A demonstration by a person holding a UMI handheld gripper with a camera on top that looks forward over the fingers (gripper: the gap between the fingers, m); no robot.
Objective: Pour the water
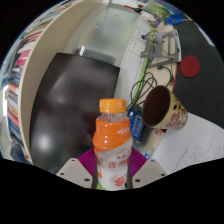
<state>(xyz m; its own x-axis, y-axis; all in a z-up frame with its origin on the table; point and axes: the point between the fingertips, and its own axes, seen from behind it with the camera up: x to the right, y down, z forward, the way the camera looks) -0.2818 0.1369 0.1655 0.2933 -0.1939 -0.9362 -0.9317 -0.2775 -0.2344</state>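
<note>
Gripper (112, 172) clamps the orange-capped bottle (112, 140) upright between its fingers, so carrying it toward the paper cup (163, 108) and tipping looks next.

A dark monitor (75, 95) stands on a white desk (195, 145) amid cables (150, 75).

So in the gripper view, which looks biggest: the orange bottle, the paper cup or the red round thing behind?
1. Orange bottle, between the gripper fingers, though nearness to the camera inflates it.
2. Paper cup, tilted, beyond the fingers.
3. Red round thing, farthest back.
</note>
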